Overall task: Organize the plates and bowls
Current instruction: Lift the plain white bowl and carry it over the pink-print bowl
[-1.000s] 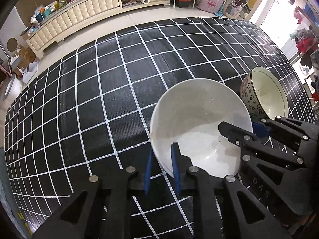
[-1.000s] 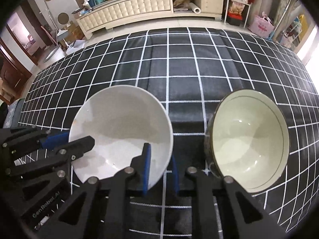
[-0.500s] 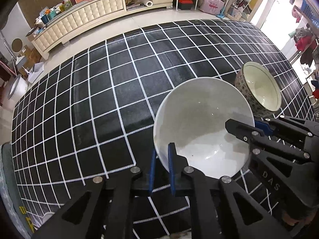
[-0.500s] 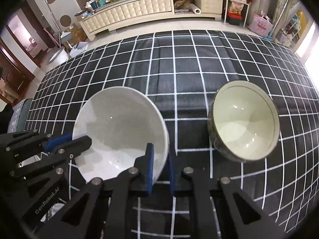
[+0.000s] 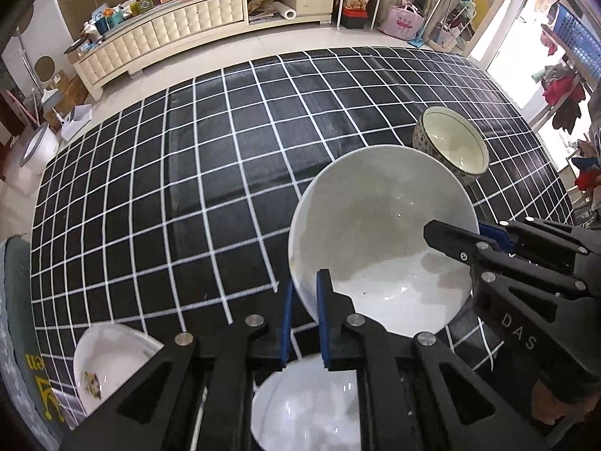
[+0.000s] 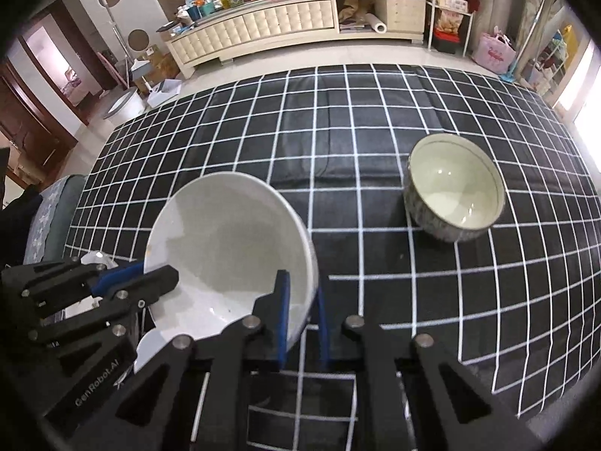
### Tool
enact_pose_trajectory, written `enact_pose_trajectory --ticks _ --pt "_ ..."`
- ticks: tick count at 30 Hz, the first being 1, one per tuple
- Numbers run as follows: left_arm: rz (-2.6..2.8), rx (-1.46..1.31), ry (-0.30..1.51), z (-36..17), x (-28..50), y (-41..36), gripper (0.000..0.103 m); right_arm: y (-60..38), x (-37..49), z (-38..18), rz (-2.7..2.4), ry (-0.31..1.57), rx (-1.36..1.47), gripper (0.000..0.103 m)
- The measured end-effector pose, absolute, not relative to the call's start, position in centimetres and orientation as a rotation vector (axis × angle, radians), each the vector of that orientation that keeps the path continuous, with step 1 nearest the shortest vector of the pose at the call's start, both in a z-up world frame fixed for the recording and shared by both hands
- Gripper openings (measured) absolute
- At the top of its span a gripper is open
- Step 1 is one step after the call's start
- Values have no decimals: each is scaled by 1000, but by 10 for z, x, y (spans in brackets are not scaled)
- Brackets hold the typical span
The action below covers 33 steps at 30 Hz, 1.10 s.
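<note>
- Left wrist view: the black grid cloth fills most of the frame ahead of both tongs, mostly bare.
- The big white bowl is the thing in play. The left tongs are pinched on its near-left rim and the right tongs on the opposite rim, so it looks lifted and tilted between the two.
- Patterned bowl sits on the cloth ahead and right of the right tongs, well apart. My guess is it's the target for stacking, nothing nested yet.
- Under the left tongs there's a white plate, and a flower-print dish off to the left, both unsorted.
- Path ahead looks clear; the two-handed rim pinch could slip though.
</note>
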<state>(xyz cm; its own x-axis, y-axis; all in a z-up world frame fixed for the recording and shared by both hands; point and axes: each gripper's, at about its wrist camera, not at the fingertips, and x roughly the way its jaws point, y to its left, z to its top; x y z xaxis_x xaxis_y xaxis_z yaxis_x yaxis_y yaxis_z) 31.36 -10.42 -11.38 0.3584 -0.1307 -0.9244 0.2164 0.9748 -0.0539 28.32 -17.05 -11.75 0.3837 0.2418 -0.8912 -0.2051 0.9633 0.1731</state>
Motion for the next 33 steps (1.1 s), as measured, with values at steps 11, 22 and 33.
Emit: enact_pose_trajectory --ticks 11,22,33 --pt "-195 61 1163 -96 265 -81 10 -149 251 -114 332 1156 34 17" --pt "-166 37 1200 -112 215 -53 10 -124 213 -137 355 1211 3 17" --pt "-163 30 1236 -127 199 -46 10 -120 206 -149 340 1255 -7 17"
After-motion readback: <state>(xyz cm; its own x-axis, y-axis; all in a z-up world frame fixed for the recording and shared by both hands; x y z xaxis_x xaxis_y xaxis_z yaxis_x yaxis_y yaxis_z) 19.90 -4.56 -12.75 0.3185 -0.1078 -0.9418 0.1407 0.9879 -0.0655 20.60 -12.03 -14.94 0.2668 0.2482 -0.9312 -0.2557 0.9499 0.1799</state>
